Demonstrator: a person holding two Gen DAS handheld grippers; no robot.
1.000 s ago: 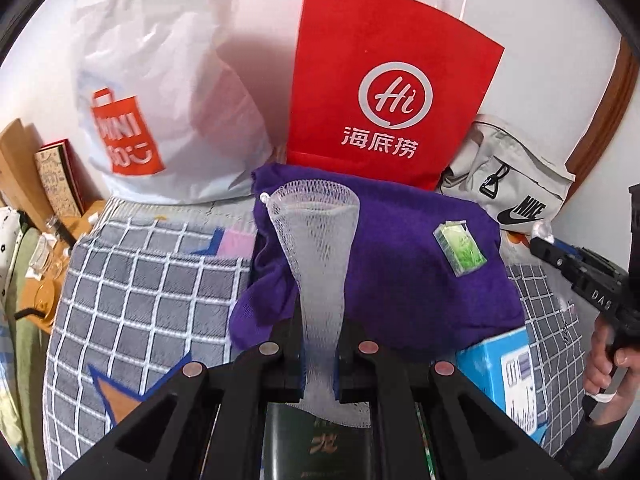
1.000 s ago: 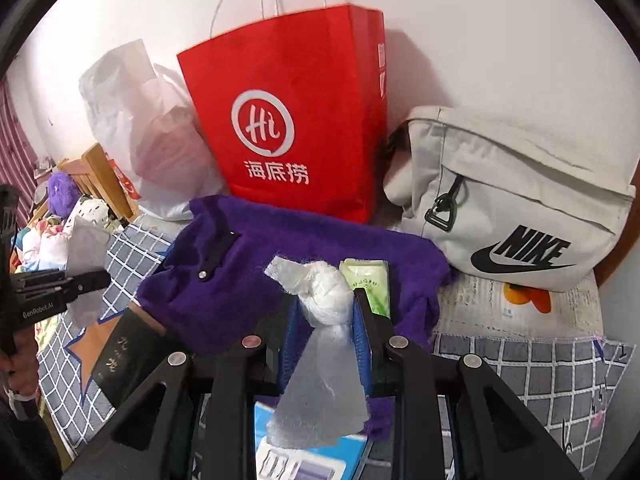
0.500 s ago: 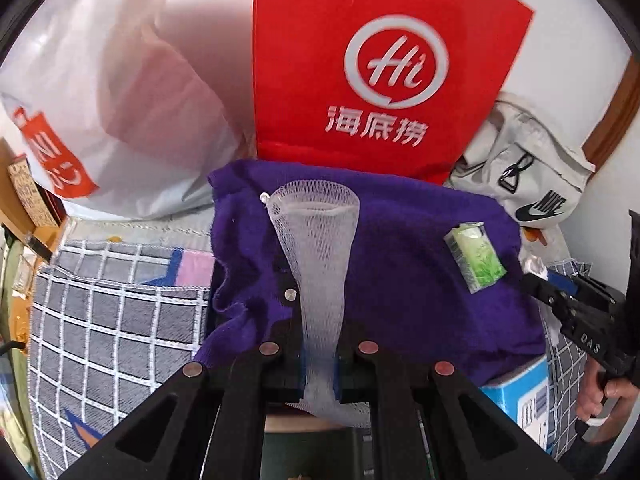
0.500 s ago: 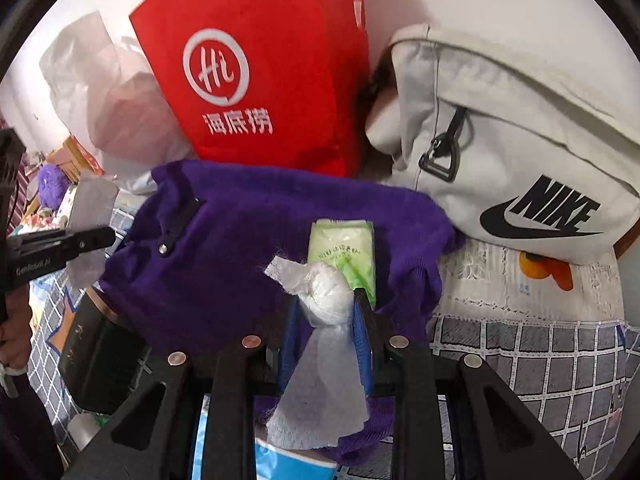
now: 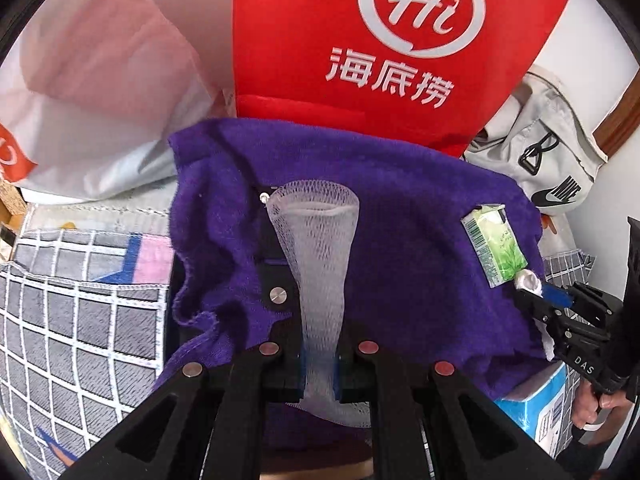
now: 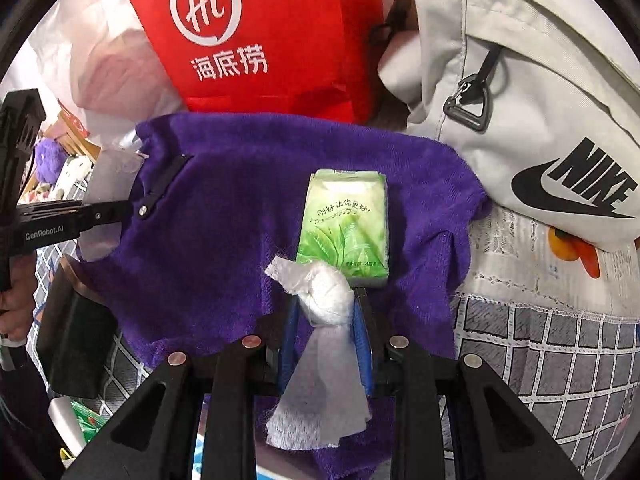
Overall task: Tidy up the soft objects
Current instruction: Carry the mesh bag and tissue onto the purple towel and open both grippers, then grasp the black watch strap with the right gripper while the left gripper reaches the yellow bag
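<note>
1. In my left view, the left tool is matt black plastic with small shiny metal rivets; it pinches a white open-weave mesh sleeve.
2. The purple towel at centre looks like fuzzy, matt terry cloth.
3. The red bag at the top is smooth paper; the white bag at upper left is thin, crinkled plastic.
4. In my right view, the right tool grips a knotted wad of soft white tissue.
5. The green tissue pack has a glossy film wrapper.
6. The grey Nike bag at upper right is smooth woven fabric with a metal clip.
</note>
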